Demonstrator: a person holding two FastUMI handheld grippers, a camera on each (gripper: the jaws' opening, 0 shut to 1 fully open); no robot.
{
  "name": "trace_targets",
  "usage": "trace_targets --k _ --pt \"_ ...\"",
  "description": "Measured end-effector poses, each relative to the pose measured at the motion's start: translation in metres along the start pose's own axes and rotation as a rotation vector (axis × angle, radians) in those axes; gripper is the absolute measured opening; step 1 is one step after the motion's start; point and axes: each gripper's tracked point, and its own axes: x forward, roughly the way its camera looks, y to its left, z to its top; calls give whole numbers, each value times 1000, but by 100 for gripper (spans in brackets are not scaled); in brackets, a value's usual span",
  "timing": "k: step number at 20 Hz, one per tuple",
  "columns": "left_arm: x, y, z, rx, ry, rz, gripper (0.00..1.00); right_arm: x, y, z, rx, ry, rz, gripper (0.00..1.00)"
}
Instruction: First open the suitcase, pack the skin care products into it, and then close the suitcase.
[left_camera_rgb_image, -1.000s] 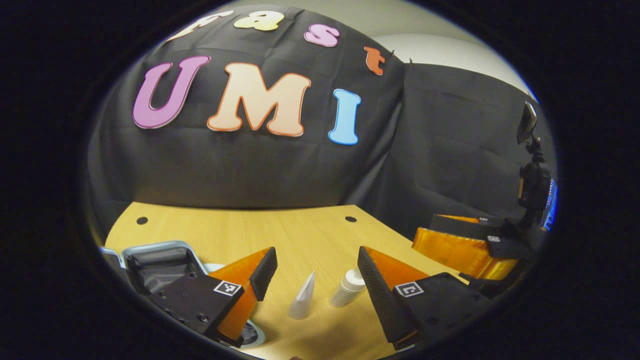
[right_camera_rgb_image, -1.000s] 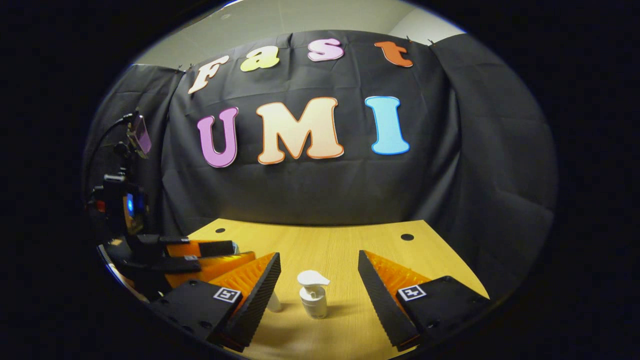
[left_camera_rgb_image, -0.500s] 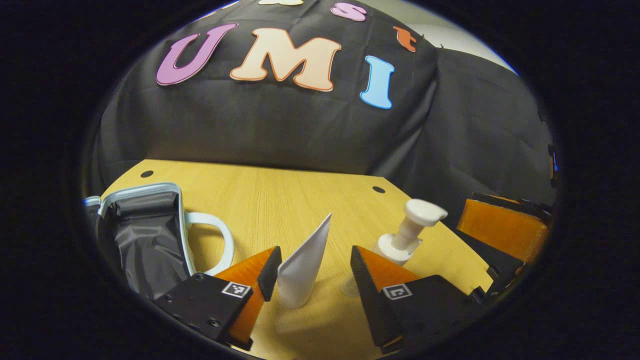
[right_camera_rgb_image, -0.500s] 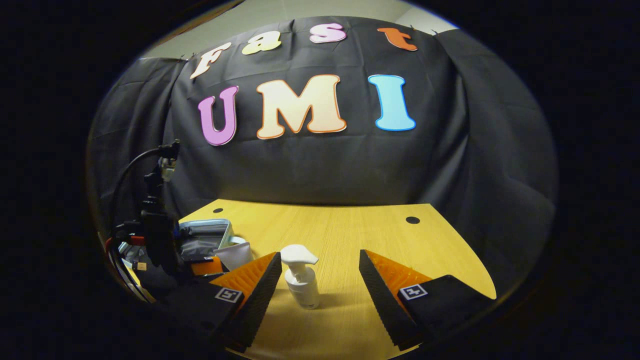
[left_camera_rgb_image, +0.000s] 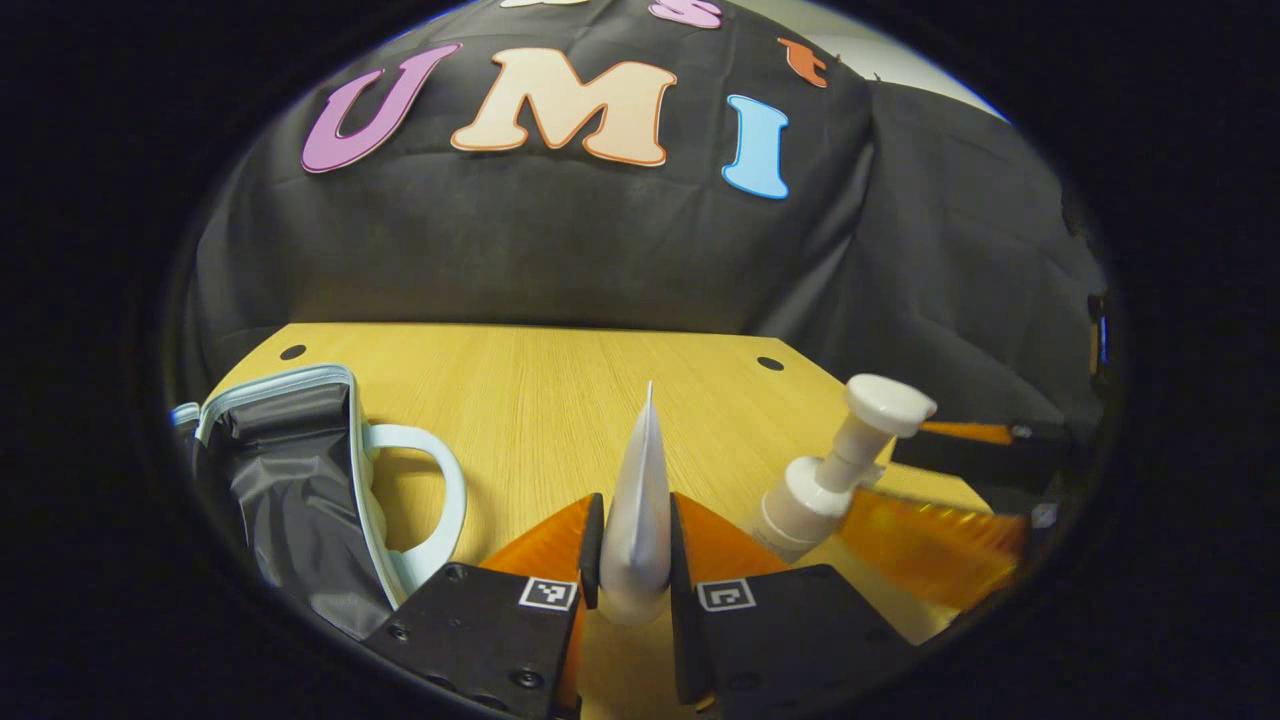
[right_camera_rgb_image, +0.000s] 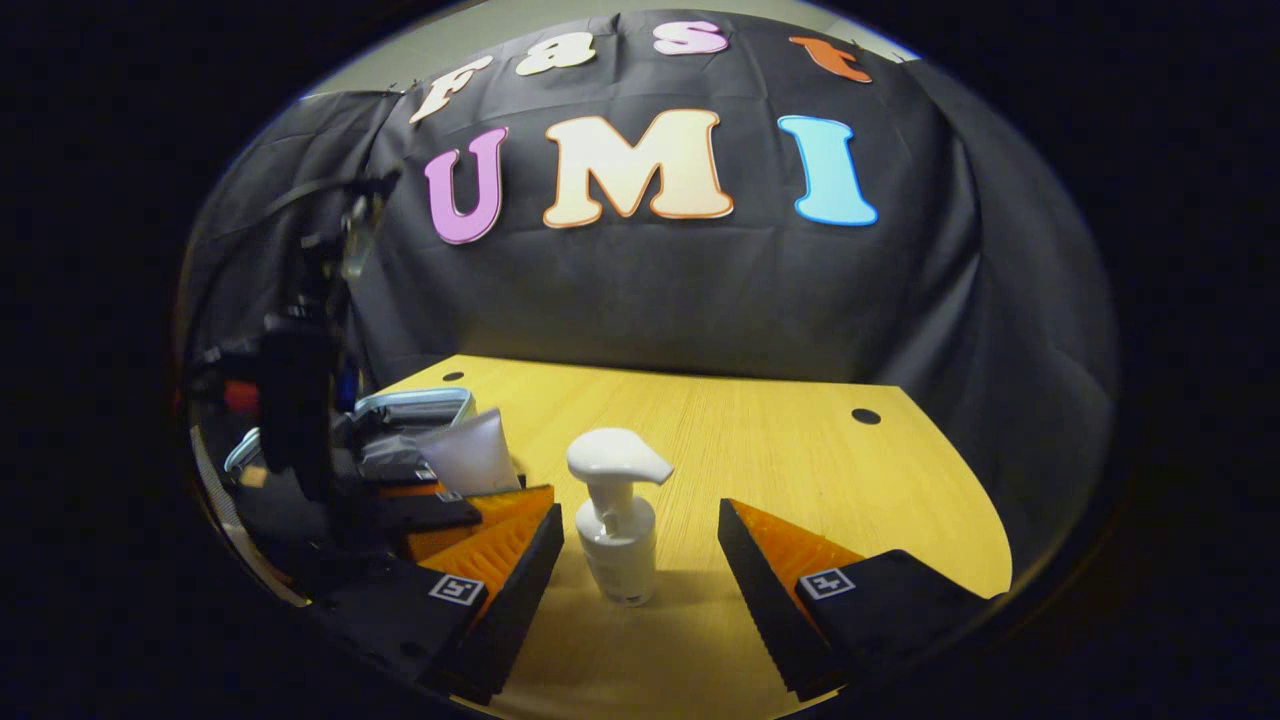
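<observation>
No readable labels on the products; left gripper (left_camera_rgb_image: 634, 560) is clamped on the white tube (left_camera_rgb_image: 638, 510), which stands cap-down on the wood table (left_camera_rgb_image: 520, 390), just left of the white pump bottle (left_camera_rgb_image: 830, 470). Open suitcase (left_camera_rgb_image: 290, 490) with dark lining and pale handle lies well left of the tube, nothing visible inside it. Right gripper view: right gripper (right_camera_rgb_image: 640, 550) is spread wide around the pump bottle (right_camera_rgb_image: 615, 530), fingers (right_camera_rgb_image: 520, 580) not touching it, tube (right_camera_rgb_image: 468, 455) and suitcase (right_camera_rgb_image: 415, 410) to the bottle's left.
</observation>
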Motion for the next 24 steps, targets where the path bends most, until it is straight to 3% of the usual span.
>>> trace_targets --k 3,7,11,14,17,20,24 --pt "-15 -3 22 -28 -13 -6 29 13 8 -13 -4 25 31 98" --pt "-40 16 33 -27 -4 40 29 34 11 -28 29 42 49 98" --pt "-66 36 35 -112 30 82 29 51 10 -47 40 86 61 95" --pt "-85 64 40 -155 50 127 31 56 11 -42 64 80 57 63" --pt "-111 106 40 -211 102 192 29 44 31 -29 57 90 104 62" --pt "-128 161 36 -202 181 281 29 33 58 -8 67 92 142 62" --pt "-127 204 0 -281 347 321 29 23 102 21 126 90 187 62"
